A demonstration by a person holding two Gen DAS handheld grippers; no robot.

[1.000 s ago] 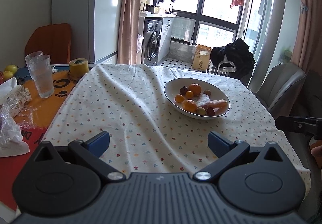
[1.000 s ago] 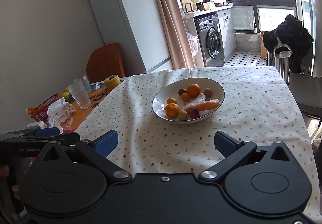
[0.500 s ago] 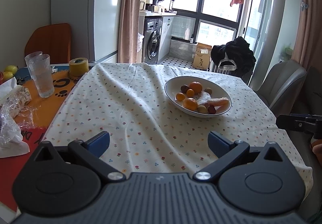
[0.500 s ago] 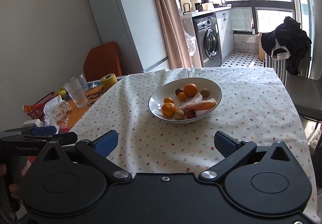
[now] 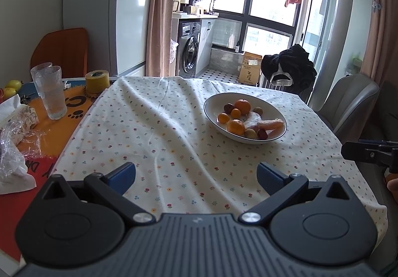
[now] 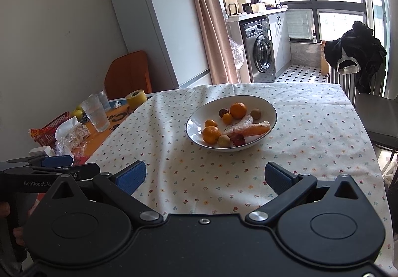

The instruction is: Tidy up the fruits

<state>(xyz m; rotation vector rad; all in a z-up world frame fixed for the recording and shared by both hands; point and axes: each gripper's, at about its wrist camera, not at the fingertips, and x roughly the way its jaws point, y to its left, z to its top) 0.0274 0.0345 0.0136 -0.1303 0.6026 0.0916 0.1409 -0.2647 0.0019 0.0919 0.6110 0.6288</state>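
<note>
Both my tools, left tool (image 5: 196,175) and right tool (image 6: 205,176), spread wide, empty, low over the table (image 6: 311,152); fruit bowl (image 6: 199,116) ahead.

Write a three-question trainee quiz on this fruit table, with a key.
1. True or false: the left hand-held gripper holds a piece of fruit.
2. Where does the carrot lie? A: on the tablecloth; B: in the bowl; C: beside the glasses.
3. Fill in: the roll of tape stands on the table, off the ______.

Key
1. False. Its jaws are wide apart with nothing between them, over the tablecloth; the right hand-held gripper is likewise open and holds nothing.
2. B. It rests among the oranges and smaller fruit.
3. tablecloth. It sits beyond the cloth's edge, near the glasses.
</note>
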